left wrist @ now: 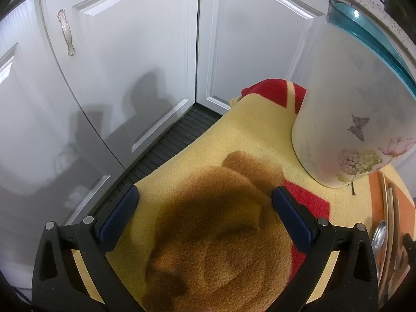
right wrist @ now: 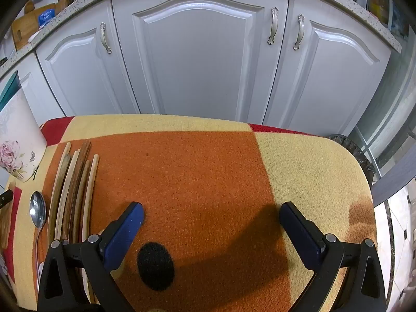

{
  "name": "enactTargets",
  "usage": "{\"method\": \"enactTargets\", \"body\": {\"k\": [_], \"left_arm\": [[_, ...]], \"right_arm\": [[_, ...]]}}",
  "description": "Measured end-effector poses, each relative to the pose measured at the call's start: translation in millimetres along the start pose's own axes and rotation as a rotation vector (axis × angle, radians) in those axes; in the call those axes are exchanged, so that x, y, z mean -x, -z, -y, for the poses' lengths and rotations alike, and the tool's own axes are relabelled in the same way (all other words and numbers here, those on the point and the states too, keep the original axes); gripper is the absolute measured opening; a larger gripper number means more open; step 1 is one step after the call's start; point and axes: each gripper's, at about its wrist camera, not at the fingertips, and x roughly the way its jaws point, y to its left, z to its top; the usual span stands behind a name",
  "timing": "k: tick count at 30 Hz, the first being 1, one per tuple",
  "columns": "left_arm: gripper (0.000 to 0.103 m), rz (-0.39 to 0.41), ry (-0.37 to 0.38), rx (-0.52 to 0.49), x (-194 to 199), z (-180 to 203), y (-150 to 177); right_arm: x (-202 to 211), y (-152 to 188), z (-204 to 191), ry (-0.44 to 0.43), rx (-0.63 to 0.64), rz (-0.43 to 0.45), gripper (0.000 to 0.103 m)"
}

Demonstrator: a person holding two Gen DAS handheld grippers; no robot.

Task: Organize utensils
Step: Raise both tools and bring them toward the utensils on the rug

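Observation:
Several wooden utensil handles point(right wrist: 75, 189) lie side by side at the left of the cloth-covered surface, with a metal spoon point(right wrist: 37, 212) to their left. A white floral holder point(right wrist: 18, 140) with a teal rim stands at the far left; it also shows in the left wrist view point(left wrist: 358, 109) at upper right. The spoon point(left wrist: 379, 236) and handles point(left wrist: 390, 208) appear at that view's right edge. My right gripper point(right wrist: 212, 209) is open and empty over the orange patch, right of the handles. My left gripper point(left wrist: 205, 192) is open and empty over the yellow cloth, left of the holder.
The surface wears a yellow, orange and red cloth point(right wrist: 299, 161). White cabinet doors point(right wrist: 202, 59) stand just beyond its far edge. A dark round spot point(right wrist: 155, 266) sits on the cloth near my right gripper. A dark knife handle point(right wrist: 6, 197) shows at the left edge.

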Motion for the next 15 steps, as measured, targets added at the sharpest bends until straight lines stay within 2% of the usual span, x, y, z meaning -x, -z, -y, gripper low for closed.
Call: {"method": "enactTargets", "body": {"k": [8, 15], "left_arm": [[0.103, -0.004, -0.001, -0.004, 2.8, 2.6, 2.4], [0.102, -0.063, 0.004, -0.076, 9.2, 4.1, 9.2]], "right_arm": [[0.2, 0.2, 0.3, 0.002, 0.002, 0.001, 0.103], [-0.3, -1.4, -8.3, 0.01, 0.008, -0.003, 0.103]]}}
